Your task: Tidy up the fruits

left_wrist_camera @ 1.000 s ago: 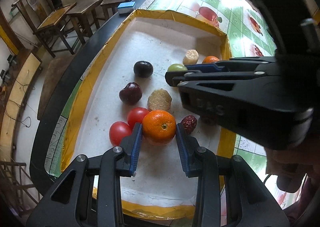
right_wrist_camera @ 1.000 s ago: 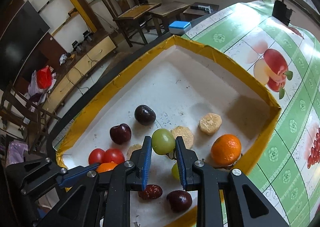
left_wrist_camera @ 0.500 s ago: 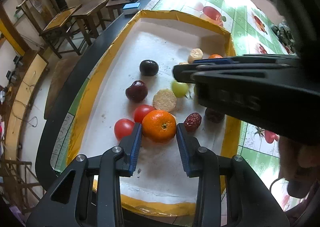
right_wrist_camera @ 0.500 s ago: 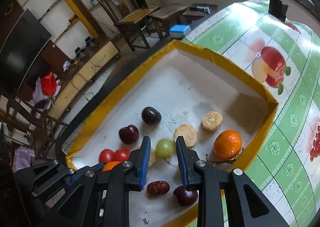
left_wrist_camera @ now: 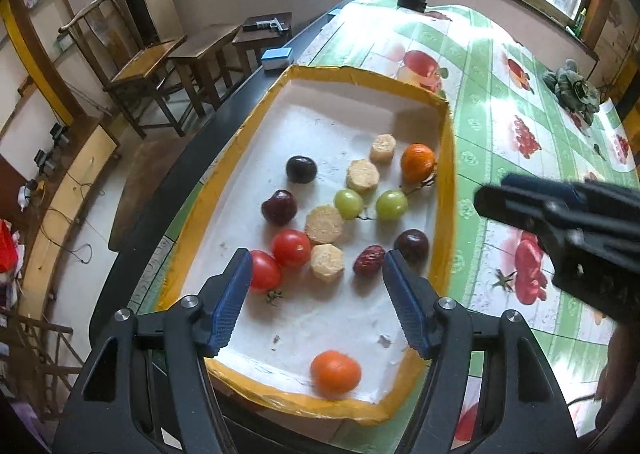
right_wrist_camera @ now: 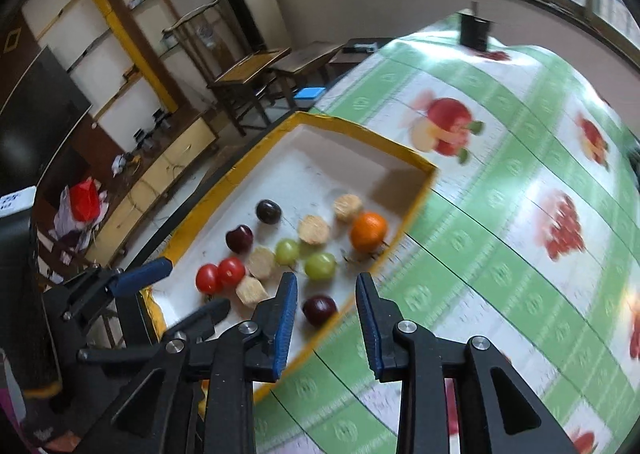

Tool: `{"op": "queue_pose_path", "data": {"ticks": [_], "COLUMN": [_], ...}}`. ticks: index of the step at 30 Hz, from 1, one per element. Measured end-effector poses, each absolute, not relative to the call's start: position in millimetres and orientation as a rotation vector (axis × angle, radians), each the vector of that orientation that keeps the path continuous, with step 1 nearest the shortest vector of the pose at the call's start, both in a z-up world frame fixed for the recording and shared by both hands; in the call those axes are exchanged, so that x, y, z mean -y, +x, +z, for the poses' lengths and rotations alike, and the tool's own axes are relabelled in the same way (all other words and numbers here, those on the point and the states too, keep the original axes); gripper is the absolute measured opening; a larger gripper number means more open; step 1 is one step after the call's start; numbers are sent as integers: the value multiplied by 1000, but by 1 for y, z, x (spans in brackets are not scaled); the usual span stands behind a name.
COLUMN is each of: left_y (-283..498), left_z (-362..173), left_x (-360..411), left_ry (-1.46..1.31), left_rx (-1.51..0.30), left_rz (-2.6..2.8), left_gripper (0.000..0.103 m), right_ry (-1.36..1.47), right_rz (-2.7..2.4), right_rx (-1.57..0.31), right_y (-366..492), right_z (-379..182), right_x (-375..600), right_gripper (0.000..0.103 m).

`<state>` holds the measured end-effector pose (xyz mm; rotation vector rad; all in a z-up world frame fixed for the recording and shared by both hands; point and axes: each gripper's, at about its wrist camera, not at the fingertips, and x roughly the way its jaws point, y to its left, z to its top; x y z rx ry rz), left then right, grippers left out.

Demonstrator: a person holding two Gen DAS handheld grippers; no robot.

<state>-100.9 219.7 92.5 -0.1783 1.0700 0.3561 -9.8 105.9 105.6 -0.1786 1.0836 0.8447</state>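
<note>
Left wrist view
Tray (left_wrist_camera: 447, 181): white floor, yellow taped rim, on fruit-print tablecloth (left_wrist_camera: 492, 101).
Left gripper (left_wrist_camera: 316, 266): jaws just opened, wide apart, nothing between the pads.
Near orange (left_wrist_camera: 335, 370): round, glossy, alone by the tray's near edge.
Far orange (left_wrist_camera: 417, 162): against the tray's right rim.
Green grapes (left_wrist_camera: 349, 203): two, mid-tray.

Right wrist view
Right gripper (right_wrist_camera: 326, 304): jaws just opened, slightly apart, empty, over the tray's right rim.
Dark plum (right_wrist_camera: 319, 310): near corner of the tray.

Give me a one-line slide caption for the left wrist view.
Left gripper open above the yellow-rimmed tray, an orange lying free near its front edge.
</note>
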Motion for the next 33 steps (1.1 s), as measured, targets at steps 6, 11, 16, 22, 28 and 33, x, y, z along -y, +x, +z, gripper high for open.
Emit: {"op": "queue_pose_path", "data": {"ticks": [6,11,16,22,28,33], "left_y": [-101,-101,-104,-109,-111,-112], "left_z": [100,104,106,108,108,107], "left_x": [-198,-183,-176,-178,-180,-181], "left_ry": [-168,-160,-174,-195,-209,-198], "left_rx": [-1057,-1049,-1044,-1042,-1040,-1024], "left_rz": [349,342,346,375,398,413], "left_gripper": [68,68,68,68,68,68], "right_ry": [-177,-172,-167,-178,-188,-182], "right_rz": [826,814,808,830,850,850], "right_rx": [-1100,-1102,-1115,-1115,-1108,-1114], "right_y": [-20,-25,-30,-36,-39,-37], "right_z": [105,105,103,104,106,104], "right_x": [-77,-58,-47,-48,-52,-51], "right_gripper": [32,33,33,34,34,34]}}
